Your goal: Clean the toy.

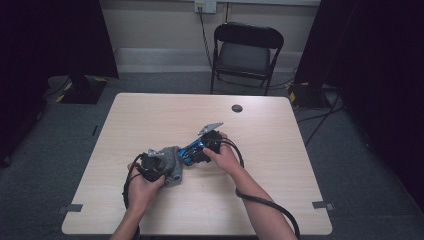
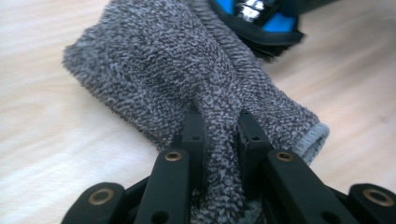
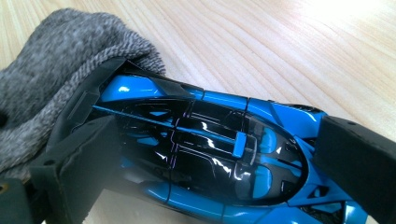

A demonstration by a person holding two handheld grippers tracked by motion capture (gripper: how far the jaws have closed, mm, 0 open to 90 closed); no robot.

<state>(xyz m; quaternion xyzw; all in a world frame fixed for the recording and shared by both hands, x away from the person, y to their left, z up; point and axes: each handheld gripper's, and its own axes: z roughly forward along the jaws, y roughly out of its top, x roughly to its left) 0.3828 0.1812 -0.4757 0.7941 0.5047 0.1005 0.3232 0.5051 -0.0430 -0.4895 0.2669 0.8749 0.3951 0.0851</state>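
Observation:
A grey knitted sock [image 2: 163, 70] lies on the wooden table [image 1: 150, 115], left of its middle. My left gripper [image 2: 219, 130] is shut on a pinched fold of the sock, which bulges up between the two black jaws. My right gripper [image 3: 217, 156] is shut on a blue and black toy car [image 3: 210, 154], one jaw on each side of its body. One end of the car sits at the sock's [image 3: 46, 70] open cuff. From above, the left gripper [image 1: 152, 167], the sock [image 1: 172, 160], the car [image 1: 192, 150] and the right gripper [image 1: 200, 150] lie in a row.
A round cable hole [image 1: 237, 108] sits near the table's far edge. A black folding chair [image 1: 247, 50] stands behind the table. Cables run over the floor at the right. Grey tape tabs [image 1: 324, 205] mark the near corners.

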